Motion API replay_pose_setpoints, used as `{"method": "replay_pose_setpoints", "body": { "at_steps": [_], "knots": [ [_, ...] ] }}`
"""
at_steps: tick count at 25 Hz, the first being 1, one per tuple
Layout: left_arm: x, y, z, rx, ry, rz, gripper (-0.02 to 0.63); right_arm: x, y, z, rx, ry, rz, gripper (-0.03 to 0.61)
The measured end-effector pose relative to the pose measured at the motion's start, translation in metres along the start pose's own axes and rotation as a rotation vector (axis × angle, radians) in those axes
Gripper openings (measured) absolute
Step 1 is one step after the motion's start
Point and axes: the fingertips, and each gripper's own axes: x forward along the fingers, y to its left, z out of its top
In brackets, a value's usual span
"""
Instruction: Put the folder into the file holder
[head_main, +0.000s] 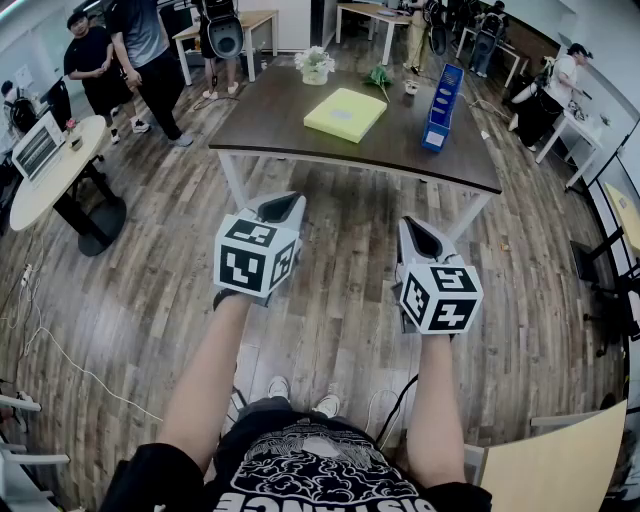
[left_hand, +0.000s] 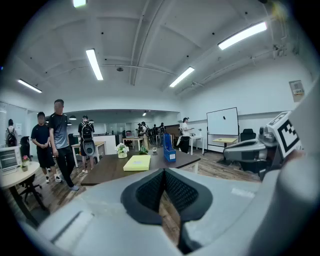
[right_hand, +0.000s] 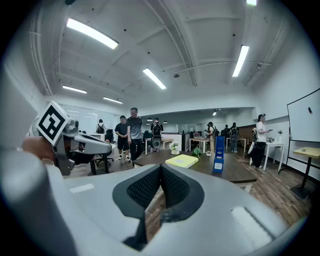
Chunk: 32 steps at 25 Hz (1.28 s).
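While we stand on the wooden floor (head_main: 150, 290) short of the near edge of the dark table (head_main: 290, 135), both tools hang in front of us above the planks, side by side and apart from each other. The left gripper (head_main: 283, 207) has its 2 jaws pressed together with nothing between them; its own view shows the dark pads meeting in 1 seam. The right gripper (head_main: 420, 238) is the same: jaws closed tight, empty. Neither touches the table or anything on it.

The yellow folder (head_main: 345, 114) lies flat near the middle of the table, turned a little askew to the edges. The blue file holder (head_main: 441, 105) stands upright toward the right edge, beside the folder but clear of it. We see nothing in it, though its inside is too small to read well. Near the far edge a small pot of white flowers (head_main: 315, 64) sits left of centre, with a green sprig (head_main: 379, 76) to its right.

Off the table's left end, 2 people in dark clothes (head_main: 90, 60) stand by a round table carrying a laptop (head_main: 36, 148).
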Motion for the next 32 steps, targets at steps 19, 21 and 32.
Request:
{"method": "replay_pose_setpoints", "body": {
  "at_steps": [19,21,32],
  "knots": [
    [0.029,-0.018,0.010,-0.002,-0.002,0.002,0.060,0.004,-0.029,-0.002,0.035,-0.005,0.036,0.054],
    [0.034,-0.016,0.010,-0.004,-0.003,0.003,0.078,0.009,-0.033,-0.002,0.035,-0.001,0.040,0.077],
    [0.073,0.022,0.005,-0.039,0.001,0.019,0.152,0.059,-0.049,-0.005,0.044,0.018,0.047,0.163]
  ]
}}
